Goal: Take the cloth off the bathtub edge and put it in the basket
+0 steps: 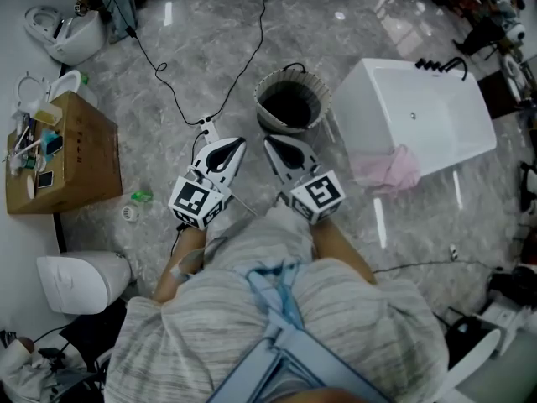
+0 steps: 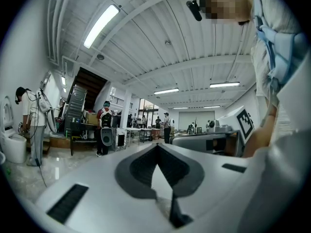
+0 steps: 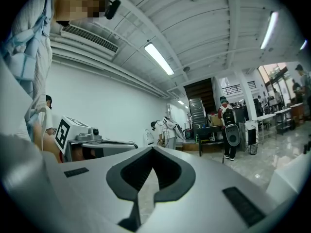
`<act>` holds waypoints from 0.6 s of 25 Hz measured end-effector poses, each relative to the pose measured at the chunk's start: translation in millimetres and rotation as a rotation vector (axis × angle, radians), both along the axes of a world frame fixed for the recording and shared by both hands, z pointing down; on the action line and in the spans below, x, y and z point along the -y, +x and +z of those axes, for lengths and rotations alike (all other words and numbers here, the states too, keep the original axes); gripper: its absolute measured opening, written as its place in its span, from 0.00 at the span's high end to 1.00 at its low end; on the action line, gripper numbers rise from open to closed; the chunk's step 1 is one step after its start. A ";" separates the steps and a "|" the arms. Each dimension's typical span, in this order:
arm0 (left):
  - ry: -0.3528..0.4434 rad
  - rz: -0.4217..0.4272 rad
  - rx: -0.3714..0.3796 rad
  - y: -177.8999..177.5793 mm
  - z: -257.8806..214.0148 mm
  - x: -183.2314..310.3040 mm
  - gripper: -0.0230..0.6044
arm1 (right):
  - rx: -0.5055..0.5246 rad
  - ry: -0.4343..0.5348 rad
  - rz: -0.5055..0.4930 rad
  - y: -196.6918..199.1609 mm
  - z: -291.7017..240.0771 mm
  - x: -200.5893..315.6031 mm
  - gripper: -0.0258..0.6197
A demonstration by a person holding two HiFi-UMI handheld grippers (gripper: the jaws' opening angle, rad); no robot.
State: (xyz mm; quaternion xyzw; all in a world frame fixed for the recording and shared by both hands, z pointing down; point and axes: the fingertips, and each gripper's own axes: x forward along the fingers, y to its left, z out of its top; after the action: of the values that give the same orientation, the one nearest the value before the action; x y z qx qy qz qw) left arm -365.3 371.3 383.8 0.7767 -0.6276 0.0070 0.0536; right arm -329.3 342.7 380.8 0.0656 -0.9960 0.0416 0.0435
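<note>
The pink cloth (image 1: 388,170) lies crumpled over the near rim of the white bathtub (image 1: 436,107), at the tub's 7 o'clock corner, with part of it hanging down the outer wall. How far it reaches inside the tub is hard to make out. A black faucet (image 1: 440,65) stands on the far rim at 12 o'clock. The woven basket (image 1: 289,101) sits on the grey marble floor just beside the tub, at 10 o'clock from the cloth. Its inside is dark, so any contents cannot be told.

At 6 o'clock from the basket, the left gripper (image 1: 239,143) and the right gripper (image 1: 270,141) are held side by side in front of the person's body, apart from cloth and basket. In the left gripper view the left gripper's (image 2: 156,144) fingers meet at the tip with nothing between them. The right gripper view shows the right gripper (image 3: 152,149) pressed together and empty likewise. Both hands are hidden under the marker cubes, and only the forearms show.

A black cable (image 1: 210,74) trails across the floor at 10 o'clock from the grippers. At 9 o'clock stands a cardboard box (image 1: 71,154) topped with clutter too small to name. A white toilet (image 1: 80,280) at 8 o'clock is partly cut off by the person's striped shirt.
</note>
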 end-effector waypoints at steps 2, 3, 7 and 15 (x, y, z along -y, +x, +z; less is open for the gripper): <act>-0.005 -0.002 -0.002 -0.6 1.6 -3.3 0.96 | -0.007 -0.017 0.004 -0.1 2.5 -2.0 0.96; -0.004 -0.002 -0.003 -0.7 1.2 -4.0 0.96 | -0.004 -0.026 0.005 0.1 1.9 -2.6 0.96; 0.008 0.003 0.006 -1.1 -4.9 -3.2 0.96 | 0.032 -0.022 0.014 -0.9 -10.1 -0.4 0.96; 0.016 -0.002 0.001 -2.9 -7.5 1.6 0.96 | 0.033 -0.004 0.014 -4.2 -14.1 7.2 0.96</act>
State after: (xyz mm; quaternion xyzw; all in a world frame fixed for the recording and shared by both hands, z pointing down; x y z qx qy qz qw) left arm -368.2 369.7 376.2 0.7763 -0.6286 0.0026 0.0471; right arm -333.4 335.5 366.8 0.0718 -0.9960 0.0452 0.0268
